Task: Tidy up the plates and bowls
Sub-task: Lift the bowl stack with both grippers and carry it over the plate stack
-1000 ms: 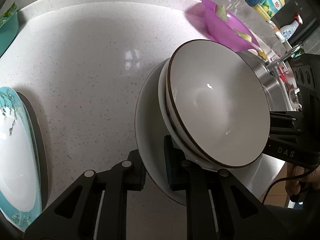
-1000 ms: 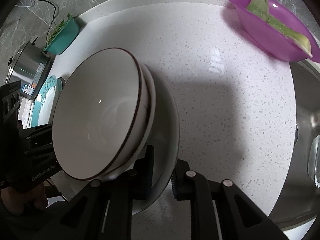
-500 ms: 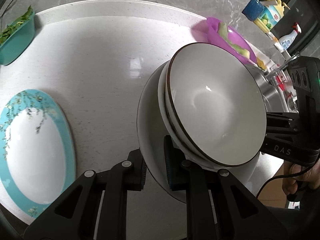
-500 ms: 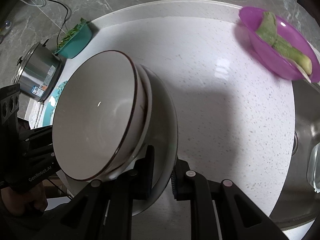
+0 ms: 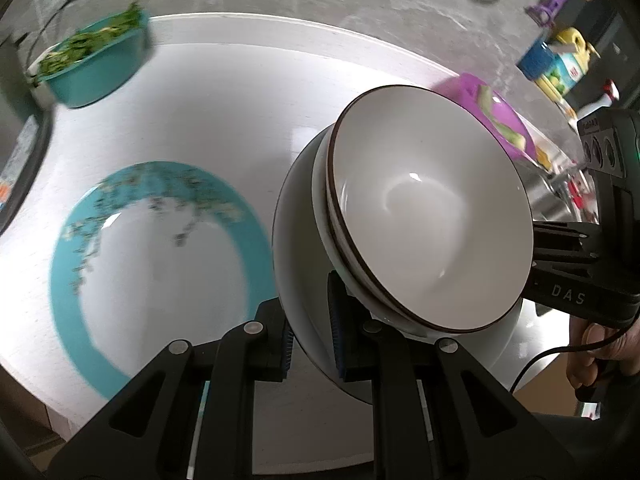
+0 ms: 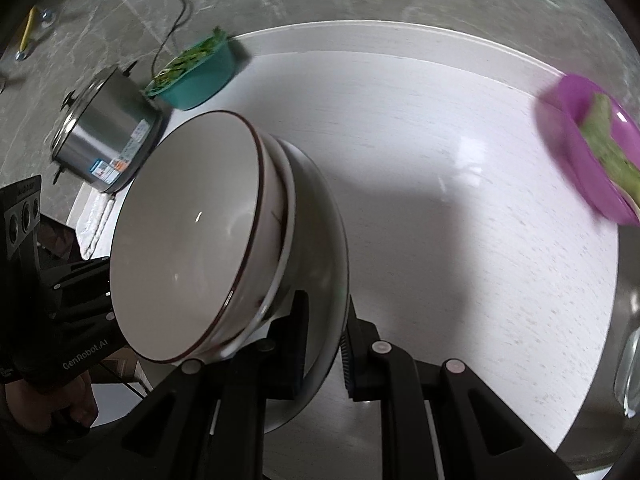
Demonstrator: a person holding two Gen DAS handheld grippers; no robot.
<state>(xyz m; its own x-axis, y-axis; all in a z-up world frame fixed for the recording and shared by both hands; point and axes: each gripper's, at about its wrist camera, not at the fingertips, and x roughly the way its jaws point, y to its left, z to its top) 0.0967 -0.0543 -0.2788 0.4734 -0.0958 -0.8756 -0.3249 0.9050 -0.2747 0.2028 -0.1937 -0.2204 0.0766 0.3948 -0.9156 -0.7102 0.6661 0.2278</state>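
Observation:
A white plate (image 5: 296, 248) carries two nested white bowls with brown rims (image 5: 432, 216) and hangs above the white counter. My left gripper (image 5: 310, 336) is shut on the plate's near rim. On the opposite rim my right gripper (image 6: 324, 344) is shut on the same white plate (image 6: 320, 248), and the stacked bowls (image 6: 188, 232) lean toward its left. A teal-rimmed plate with a flower pattern (image 5: 152, 256) lies flat on the counter below and to the left of the lifted stack. The right gripper's black body (image 5: 580, 272) shows beyond the bowls.
A teal tub of greens (image 5: 96, 68) sits at the back left, next to a steel pot (image 6: 104, 140). At the back right stands a purple bowl with green vegetable pieces (image 6: 592, 152), with bottles (image 5: 560, 64) behind it. The sink (image 6: 628, 320) is at the right.
Both grippers have lifted the plate with its bowls and carried it over the counter. The teal-rimmed plate has come fully into view, and the teal tub and the steel pot have appeared.

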